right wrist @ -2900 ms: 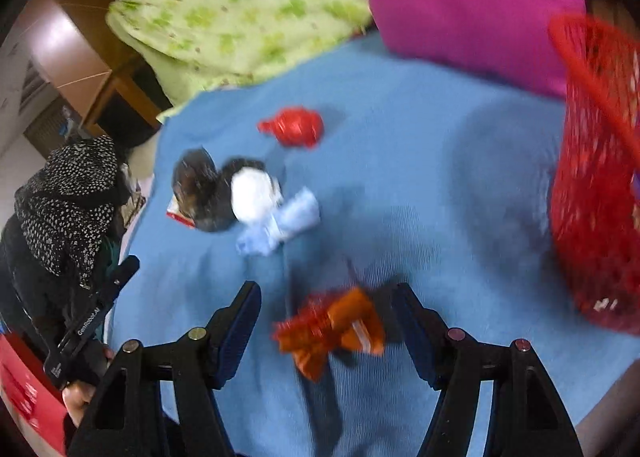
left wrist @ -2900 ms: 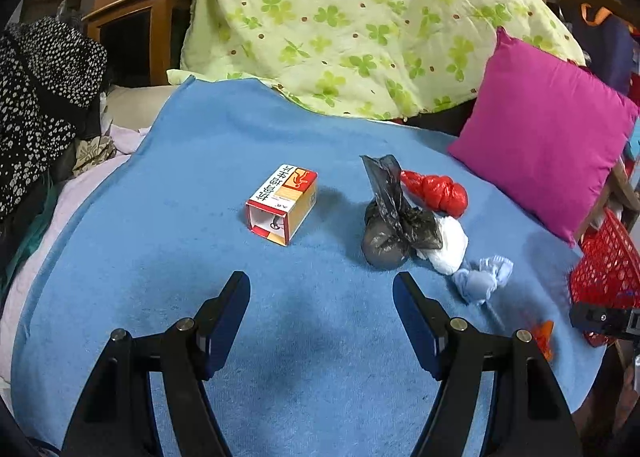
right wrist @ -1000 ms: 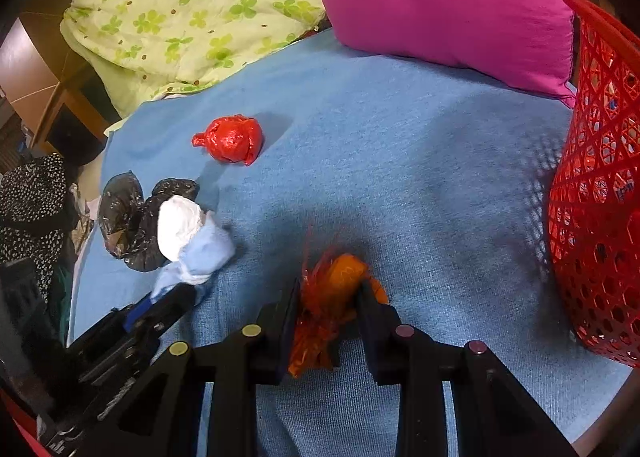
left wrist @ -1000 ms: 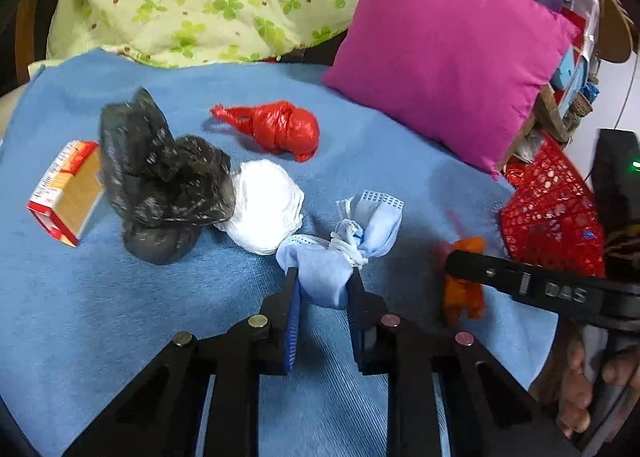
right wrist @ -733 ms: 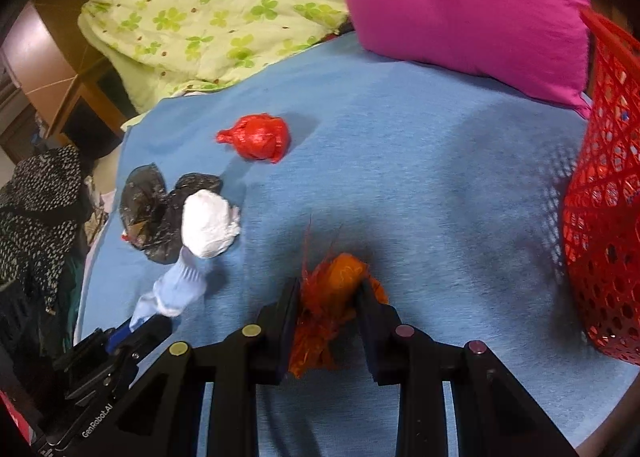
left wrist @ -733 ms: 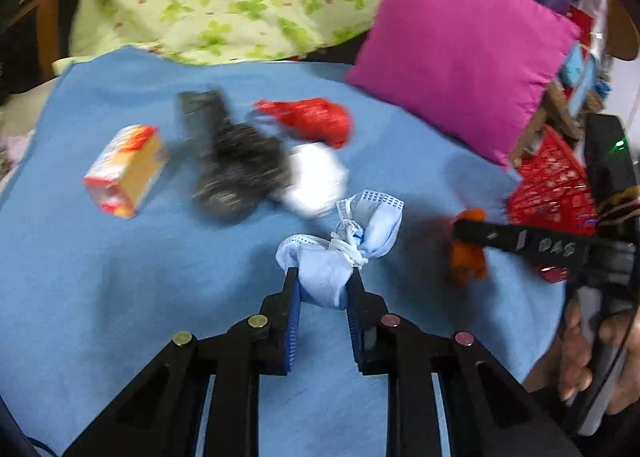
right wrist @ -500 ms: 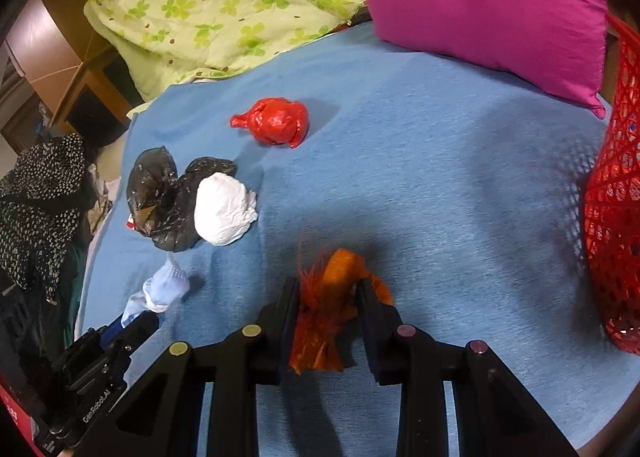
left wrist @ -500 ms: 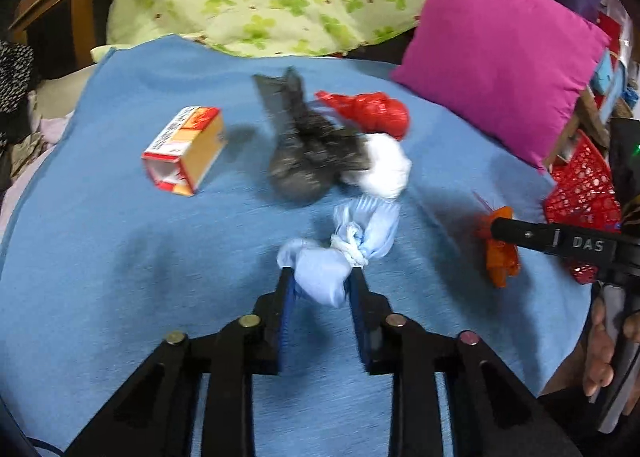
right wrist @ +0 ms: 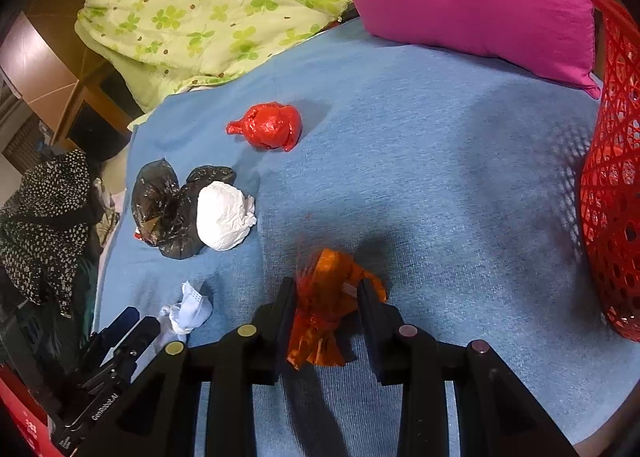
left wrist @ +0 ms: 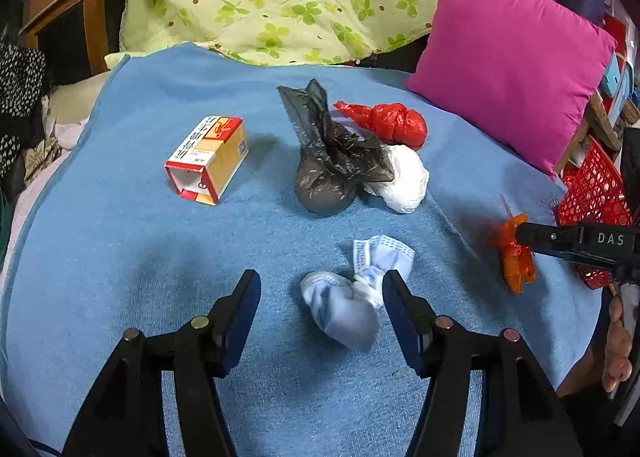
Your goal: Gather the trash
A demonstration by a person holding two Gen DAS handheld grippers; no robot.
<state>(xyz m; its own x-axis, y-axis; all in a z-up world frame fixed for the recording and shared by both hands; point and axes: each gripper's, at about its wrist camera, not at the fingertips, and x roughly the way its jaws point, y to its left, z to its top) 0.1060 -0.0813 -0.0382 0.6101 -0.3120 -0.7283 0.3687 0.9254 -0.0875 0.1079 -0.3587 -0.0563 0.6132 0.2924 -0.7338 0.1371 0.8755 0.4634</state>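
Left gripper (left wrist: 320,293), which pinched the knotted blue mask (left wrist: 352,297) half a second ago, now has its fingers spread; the mask lies loose on the blue blanket (left wrist: 120,241), uncollected. Right gripper (right wrist: 326,297) pinches the orange wrapper (right wrist: 326,305), near the red basket (right wrist: 612,193).

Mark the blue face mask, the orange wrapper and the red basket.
blue face mask (left wrist: 346,307), left wrist view, crumpled lower lobe.
orange wrapper (right wrist: 328,297), right wrist view, middle between the jaws.
red basket (right wrist: 612,197), right wrist view, mesh wall.
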